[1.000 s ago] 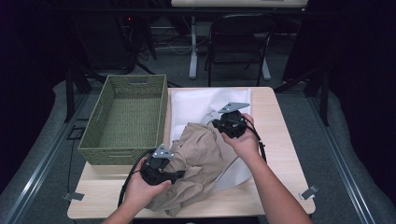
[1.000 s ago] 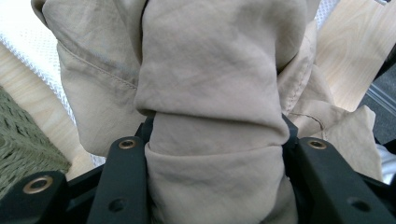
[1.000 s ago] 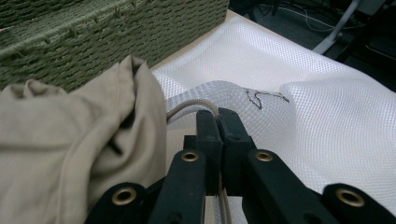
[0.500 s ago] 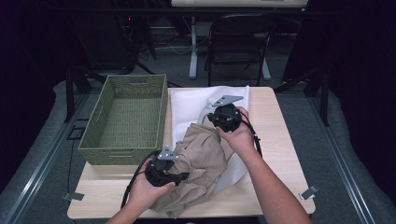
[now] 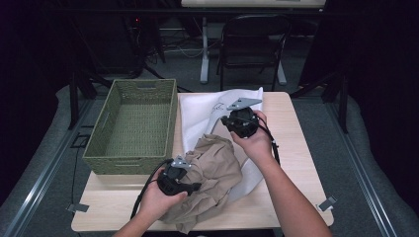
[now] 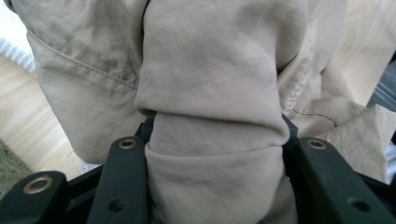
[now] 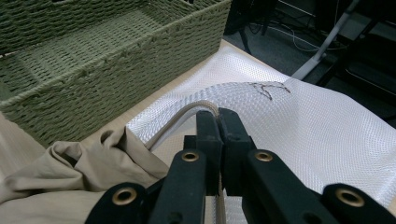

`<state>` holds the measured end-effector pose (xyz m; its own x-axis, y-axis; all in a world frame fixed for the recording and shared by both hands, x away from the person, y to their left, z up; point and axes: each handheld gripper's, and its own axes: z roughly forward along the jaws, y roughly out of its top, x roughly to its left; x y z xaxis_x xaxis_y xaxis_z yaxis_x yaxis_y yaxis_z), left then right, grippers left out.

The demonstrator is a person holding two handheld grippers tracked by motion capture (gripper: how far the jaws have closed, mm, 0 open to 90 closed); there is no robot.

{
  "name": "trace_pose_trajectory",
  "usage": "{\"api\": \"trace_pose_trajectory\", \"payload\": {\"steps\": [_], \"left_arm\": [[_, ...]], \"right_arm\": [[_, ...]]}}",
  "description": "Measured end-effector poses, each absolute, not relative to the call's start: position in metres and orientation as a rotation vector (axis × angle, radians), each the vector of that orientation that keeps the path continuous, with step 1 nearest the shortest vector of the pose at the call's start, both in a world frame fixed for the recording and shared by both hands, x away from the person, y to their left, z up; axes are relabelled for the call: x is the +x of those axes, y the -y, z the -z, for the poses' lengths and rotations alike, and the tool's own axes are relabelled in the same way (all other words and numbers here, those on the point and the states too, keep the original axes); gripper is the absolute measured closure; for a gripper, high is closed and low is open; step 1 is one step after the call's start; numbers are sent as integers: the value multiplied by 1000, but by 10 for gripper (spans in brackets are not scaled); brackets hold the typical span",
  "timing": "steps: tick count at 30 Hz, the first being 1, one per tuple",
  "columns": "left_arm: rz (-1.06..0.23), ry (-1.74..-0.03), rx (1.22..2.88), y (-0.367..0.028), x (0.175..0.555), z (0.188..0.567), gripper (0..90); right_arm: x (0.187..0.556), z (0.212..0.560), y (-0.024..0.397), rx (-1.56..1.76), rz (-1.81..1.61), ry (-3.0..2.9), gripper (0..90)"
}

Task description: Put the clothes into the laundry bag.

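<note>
The left tongs clench a thick fold of the tan garment. The right tongs pinch its drawstring above the white cloth.

A basket sits at the counter's left; right of it a cloth lies spread, with a bunched garment on its near part.

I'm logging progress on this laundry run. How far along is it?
Nothing looks finished: the green basket is empty. In hand: the left gripper is clamped on a thick bunch of the tan garment, and the right gripper is shut on a thin edge of it above the white cloth. Left, probably: folding or moving both pieces, perhaps into the basket.
</note>
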<state>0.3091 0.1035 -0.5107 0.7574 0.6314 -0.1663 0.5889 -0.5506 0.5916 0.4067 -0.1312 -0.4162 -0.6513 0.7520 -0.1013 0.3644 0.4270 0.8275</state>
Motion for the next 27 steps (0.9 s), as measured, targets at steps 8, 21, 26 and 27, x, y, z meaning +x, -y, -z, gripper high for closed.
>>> {"api": "trace_pose_trajectory", "payload": {"steps": [8,21,26,27], "left_arm": [[-48,-964,2333,-101,321,529,553],[-53,-1004,2302,-97,330,521,553],[-63,-1003,2296,-88,337,511,552],[-69,-1001,2296,-85,338,510,552]], "right_arm": [[398,419,127,908,-1119,-2239,884],[395,429,128,921,-1136,-2247,885],[394,433,128,926,-1130,-2259,885],[393,434,128,924,-1129,-2259,885]]}}
